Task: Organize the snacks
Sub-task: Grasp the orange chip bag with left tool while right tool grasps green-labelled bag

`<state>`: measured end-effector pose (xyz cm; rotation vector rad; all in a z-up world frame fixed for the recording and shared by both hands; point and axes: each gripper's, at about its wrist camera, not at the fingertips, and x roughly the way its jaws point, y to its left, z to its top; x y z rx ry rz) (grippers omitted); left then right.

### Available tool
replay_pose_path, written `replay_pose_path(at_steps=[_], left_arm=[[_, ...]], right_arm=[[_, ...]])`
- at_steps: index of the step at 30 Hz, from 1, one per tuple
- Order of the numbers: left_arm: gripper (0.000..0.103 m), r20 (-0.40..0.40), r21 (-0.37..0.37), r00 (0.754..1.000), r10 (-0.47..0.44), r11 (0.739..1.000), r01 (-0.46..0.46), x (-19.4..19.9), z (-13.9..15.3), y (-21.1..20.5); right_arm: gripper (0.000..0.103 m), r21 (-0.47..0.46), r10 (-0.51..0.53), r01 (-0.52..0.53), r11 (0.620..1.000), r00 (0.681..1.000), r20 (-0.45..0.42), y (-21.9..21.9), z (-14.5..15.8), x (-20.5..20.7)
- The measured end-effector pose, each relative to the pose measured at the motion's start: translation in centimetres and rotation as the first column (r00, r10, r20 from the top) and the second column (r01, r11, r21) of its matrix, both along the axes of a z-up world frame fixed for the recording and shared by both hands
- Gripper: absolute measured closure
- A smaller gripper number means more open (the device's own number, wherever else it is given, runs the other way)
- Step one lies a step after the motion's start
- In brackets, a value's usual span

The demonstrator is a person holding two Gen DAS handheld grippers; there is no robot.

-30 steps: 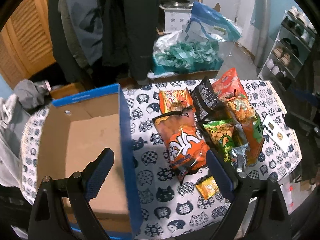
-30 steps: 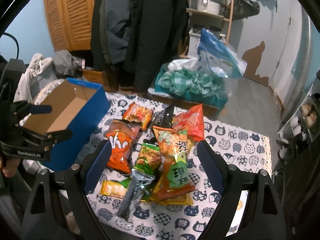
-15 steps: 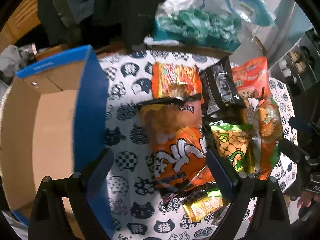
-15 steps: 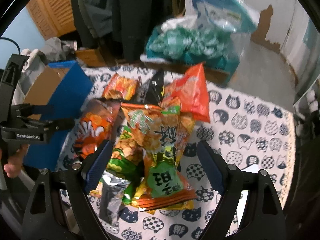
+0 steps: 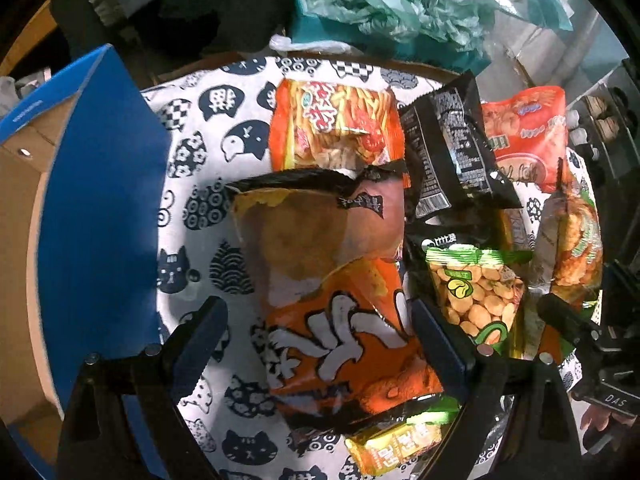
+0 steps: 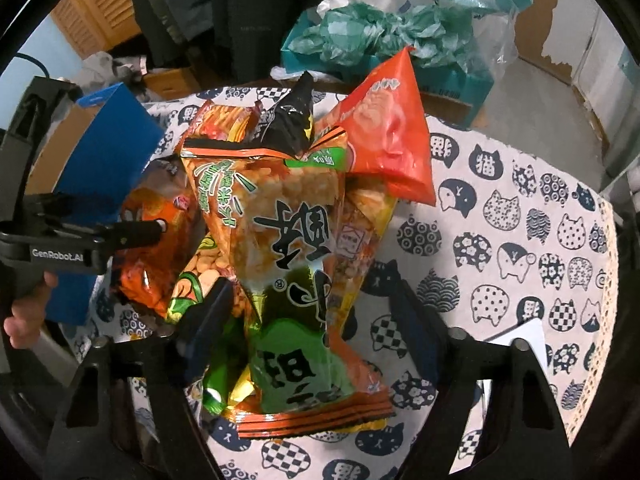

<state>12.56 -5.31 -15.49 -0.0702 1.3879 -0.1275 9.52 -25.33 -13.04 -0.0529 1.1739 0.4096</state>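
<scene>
A pile of snack bags lies on a cat-print tablecloth [image 5: 208, 184]. My left gripper [image 5: 320, 332] is open, its fingers on either side of an orange bag with white lettering [image 5: 344, 340], just above it. Behind it lie an orange fries bag [image 5: 336, 124], a black bag [image 5: 452, 152], a red bag [image 5: 524, 132] and a green peanut bag [image 5: 476, 292]. My right gripper [image 6: 316, 328] is open, straddling a tall orange-and-green bag [image 6: 288, 248]. An open blue cardboard box [image 5: 96, 208] stands at the left; it also shows in the right wrist view [image 6: 108, 148].
A small yellow packet [image 5: 396, 440] lies at the near edge of the pile. A teal box stuffed with green plastic [image 6: 380, 36] stands behind the table. A white card [image 6: 528, 332] lies at the right. Coats hang at the back.
Both grippers have moved forward and down toward the pile. The left now straddles the orange bag, the right the orange-and-green bag. Nothing has been gripped.
</scene>
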Motion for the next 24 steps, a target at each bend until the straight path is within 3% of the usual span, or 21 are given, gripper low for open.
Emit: replay_pose_path(at_steps=[5, 9, 15, 24], left_arm=[[0.009, -0.027, -0.017, 1.0, 0.004, 1.0, -0.004, 0.2, -1.5, 0.0], [0.027, -0.026, -0.068, 1.0, 0.014, 0.998, -0.016, -0.1, -1.9, 0.6], [0.045, 0.016, -0.051, 0.999, -0.035, 0.998, 0.035, -0.6, -1.0, 0.5], [0.049, 0.071, -0.026, 0.996, -0.051, 0.998, 0.053, -1.4, 1.8, 1.4]], right_arm=[[0.044, 0.032, 0.001, 0.0, 0.999, 1.0, -0.027, -0.1, -0.9, 0.2], [0.064, 0.024, 0.017, -0.016, 1.0, 0.999, -0.028, 0.3, -1.0, -0.2], [0.071, 0.013, 0.012, -0.011, 1.0, 1.0, -0.002, 0.5, -0.2, -0.6], [0.074, 0.014, -0.023, 0.022, 1.0, 0.997, 0.079, 0.6, 3.0, -1.3]])
